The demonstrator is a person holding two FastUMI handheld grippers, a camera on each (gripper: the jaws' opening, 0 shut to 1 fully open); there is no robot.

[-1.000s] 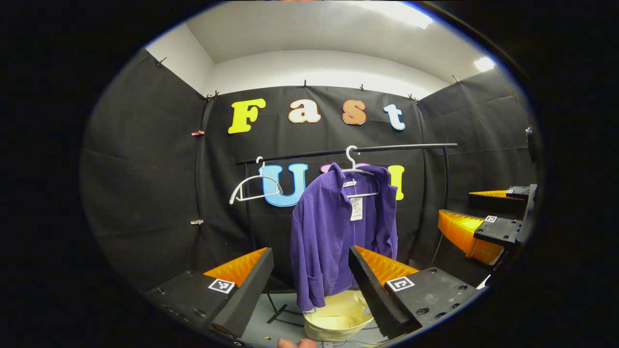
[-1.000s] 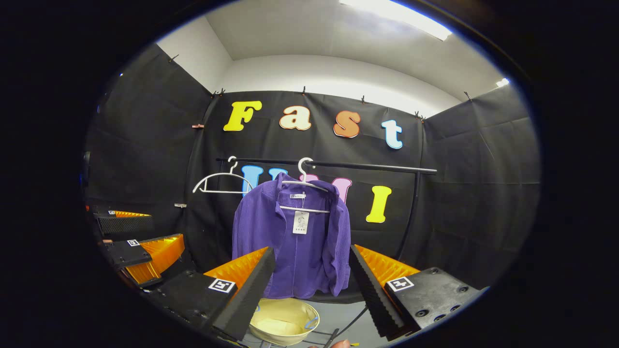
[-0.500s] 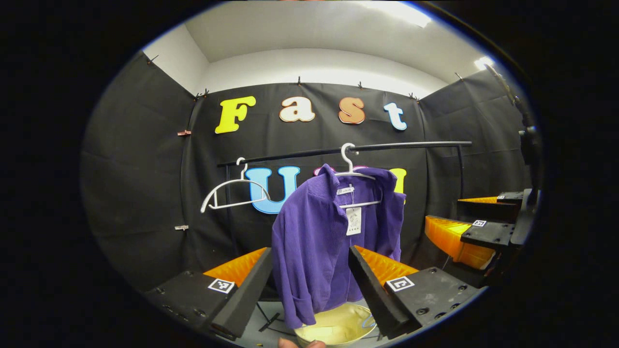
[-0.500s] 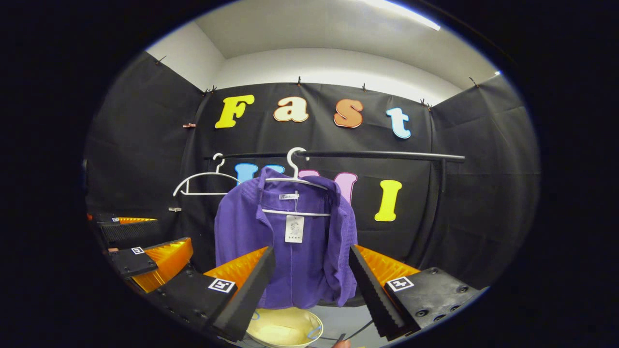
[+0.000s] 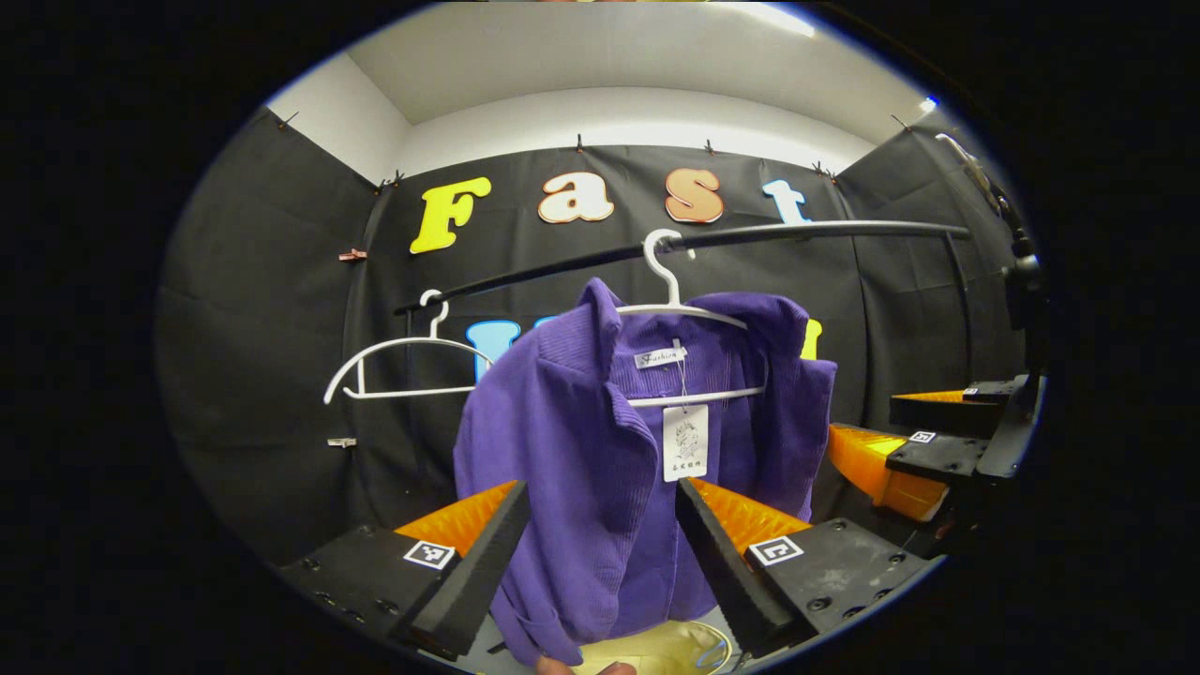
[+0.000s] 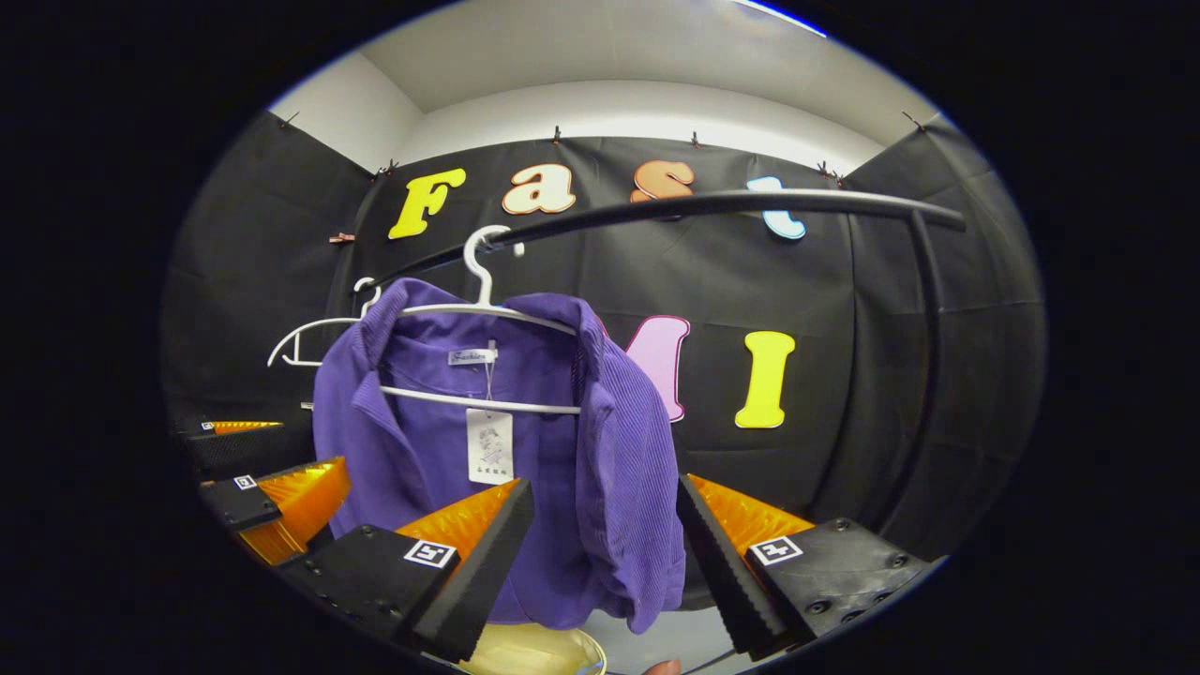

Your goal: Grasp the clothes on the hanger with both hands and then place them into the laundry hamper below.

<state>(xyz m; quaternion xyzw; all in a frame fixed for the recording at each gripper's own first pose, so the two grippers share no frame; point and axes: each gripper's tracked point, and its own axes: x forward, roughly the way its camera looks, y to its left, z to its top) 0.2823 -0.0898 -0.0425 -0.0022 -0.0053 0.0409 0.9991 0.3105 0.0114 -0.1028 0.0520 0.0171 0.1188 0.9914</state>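
Observation:
A purple ribbed jacket hangs on a white hanger from a black rail, with a white tag at its neck. Below it stands a pale yellow hamper, mostly hidden by the jacket. My left gripper is open just before the jacket's left front. My right gripper is open, with the jacket's right side hanging between its fingers, untouched. In the left gripper view the right gripper is at the right edge; in the right gripper view the left gripper is at the left.
An empty white hanger hangs left of the jacket on the same rail. The rail's upright post stands at the right. Black cloth walls close the booth behind and at both sides.
Both grippers have moved forward and up toward the jacket, which now looks much larger. The hamper has slid almost out of sight below. Both grippers stayed open.

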